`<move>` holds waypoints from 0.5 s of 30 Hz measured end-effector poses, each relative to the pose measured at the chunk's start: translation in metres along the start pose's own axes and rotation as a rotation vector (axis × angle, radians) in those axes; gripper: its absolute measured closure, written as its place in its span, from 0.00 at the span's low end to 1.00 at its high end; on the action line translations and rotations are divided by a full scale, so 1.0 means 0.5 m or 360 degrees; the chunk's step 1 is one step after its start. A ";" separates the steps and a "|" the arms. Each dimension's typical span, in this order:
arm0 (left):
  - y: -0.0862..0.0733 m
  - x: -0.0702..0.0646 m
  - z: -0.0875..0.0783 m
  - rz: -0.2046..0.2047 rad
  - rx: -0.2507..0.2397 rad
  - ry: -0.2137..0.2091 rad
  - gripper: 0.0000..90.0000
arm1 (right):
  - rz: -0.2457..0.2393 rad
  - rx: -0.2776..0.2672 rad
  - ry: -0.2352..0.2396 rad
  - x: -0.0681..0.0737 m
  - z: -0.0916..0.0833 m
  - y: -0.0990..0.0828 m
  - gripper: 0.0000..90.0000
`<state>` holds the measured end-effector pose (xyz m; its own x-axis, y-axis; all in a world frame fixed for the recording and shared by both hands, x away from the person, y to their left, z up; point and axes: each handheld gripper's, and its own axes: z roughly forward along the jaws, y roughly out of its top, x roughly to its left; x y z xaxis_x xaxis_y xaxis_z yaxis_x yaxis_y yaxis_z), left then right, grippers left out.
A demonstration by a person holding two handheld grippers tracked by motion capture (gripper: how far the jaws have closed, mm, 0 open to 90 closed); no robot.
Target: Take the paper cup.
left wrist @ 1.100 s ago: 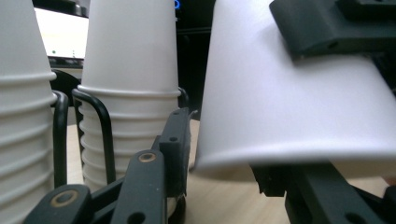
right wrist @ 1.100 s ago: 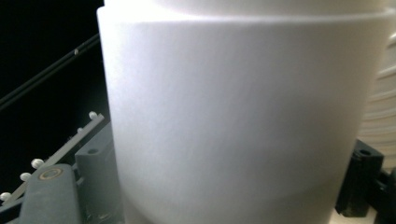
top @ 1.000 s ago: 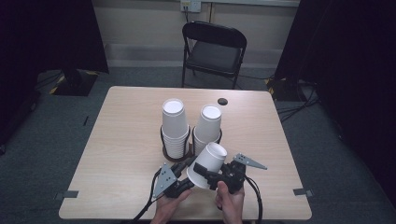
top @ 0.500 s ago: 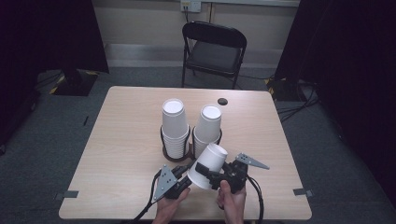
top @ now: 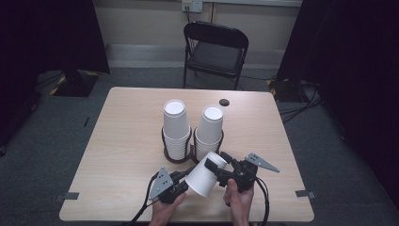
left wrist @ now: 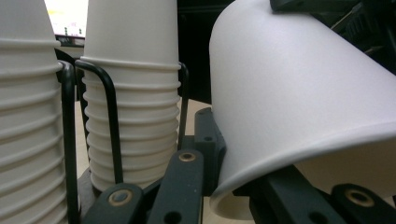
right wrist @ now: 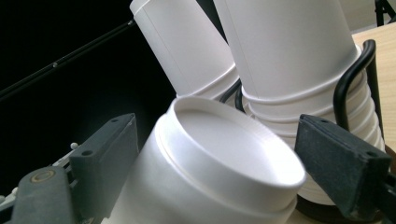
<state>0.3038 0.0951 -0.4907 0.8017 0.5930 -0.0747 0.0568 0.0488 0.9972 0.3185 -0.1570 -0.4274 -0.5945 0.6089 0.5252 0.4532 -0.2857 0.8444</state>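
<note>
While the white paper cup [top: 205,173] lies tilted at lower centre of the high view, its long axis runs from lower left to upper right. The left gripper [top: 181,184] has just been closing and is clenched on the cup's open rim, lower left. The right gripper [top: 221,168] grasps its closed base, upper right. Two cup stacks [top: 176,126] in a black wire holder [top: 165,143] stand just above.
</note>
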 end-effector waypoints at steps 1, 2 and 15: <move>0.002 0.002 -0.002 -0.0006 0.0024 -0.0001 0.95 | -0.0014 -0.0005 0.0004 0.001 -0.001 0.000 0.15; 0.003 0.004 -0.004 -0.0016 0.0039 -0.0007 0.95 | -0.0020 -0.0013 -0.0001 0.002 -0.003 0.001 0.15; 0.028 0.044 -0.028 -0.0096 0.0238 -0.0048 0.95 | -0.0179 -0.0061 -0.0069 0.004 -0.041 0.005 0.18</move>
<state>0.3137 0.1202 -0.4782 0.8118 0.5678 -0.1363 0.1913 -0.0381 0.9808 0.3049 -0.1717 -0.4223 -0.6105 0.6699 0.4226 0.3592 -0.2413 0.9015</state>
